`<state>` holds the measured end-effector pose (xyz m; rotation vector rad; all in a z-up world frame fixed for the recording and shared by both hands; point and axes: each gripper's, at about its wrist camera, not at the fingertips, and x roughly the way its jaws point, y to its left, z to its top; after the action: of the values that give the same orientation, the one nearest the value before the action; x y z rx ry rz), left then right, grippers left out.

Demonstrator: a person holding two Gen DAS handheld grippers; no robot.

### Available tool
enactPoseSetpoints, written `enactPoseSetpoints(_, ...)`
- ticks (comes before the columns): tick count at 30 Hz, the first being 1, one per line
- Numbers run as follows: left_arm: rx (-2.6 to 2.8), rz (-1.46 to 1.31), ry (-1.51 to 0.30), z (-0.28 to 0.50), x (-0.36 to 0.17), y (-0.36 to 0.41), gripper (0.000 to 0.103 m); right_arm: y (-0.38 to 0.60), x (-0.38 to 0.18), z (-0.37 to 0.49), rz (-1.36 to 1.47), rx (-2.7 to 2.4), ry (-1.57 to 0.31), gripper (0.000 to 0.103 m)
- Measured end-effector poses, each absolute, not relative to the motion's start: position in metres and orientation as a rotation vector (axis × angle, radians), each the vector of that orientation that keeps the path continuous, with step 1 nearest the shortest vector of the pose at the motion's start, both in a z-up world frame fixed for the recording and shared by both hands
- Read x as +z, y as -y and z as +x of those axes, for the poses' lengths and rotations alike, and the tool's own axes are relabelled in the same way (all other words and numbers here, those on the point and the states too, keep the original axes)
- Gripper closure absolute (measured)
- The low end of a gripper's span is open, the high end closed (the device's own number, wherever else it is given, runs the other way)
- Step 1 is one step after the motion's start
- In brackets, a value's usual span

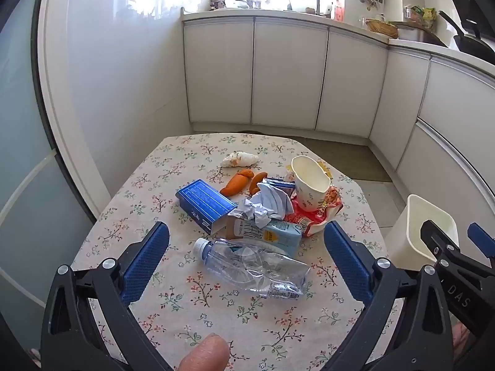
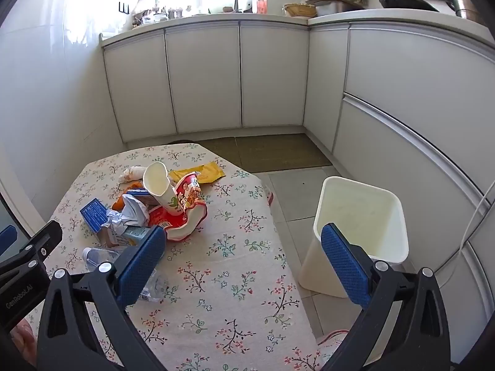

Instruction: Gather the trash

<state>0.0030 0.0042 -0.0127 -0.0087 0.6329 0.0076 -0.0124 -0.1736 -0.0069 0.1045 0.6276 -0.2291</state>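
**Starting with the trash uncollected**

We are holding the left hand-held gripper [image 1: 247, 259] and right hand-held gripper [image 2: 243, 258] wide open, gripping nothing. The trash pile [image 1: 266, 204] is lying on the tabletop [image 1: 191, 309], left of the seemingly empty bin [image 2: 360, 219].

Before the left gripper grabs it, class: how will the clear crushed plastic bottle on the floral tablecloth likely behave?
The clear crushed plastic bottle looks empty, so probably light. Its dented walls will likely buckle further under the blue pads. Lying on its side, it may roll if nudged.

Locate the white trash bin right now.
The white trash bin stands on the floor off the table's right edge, behind the right gripper; the left wrist view shows it at far right.
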Motion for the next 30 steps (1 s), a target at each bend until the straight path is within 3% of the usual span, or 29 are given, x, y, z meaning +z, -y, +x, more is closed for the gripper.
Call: enactPoseSetpoints(30,0.019,-0.016,-0.655,0.0050,-0.0128,-0.0084,0.007,0.1717,-0.0089,-0.0119,0.101,-0.223,-0.639,0.006)
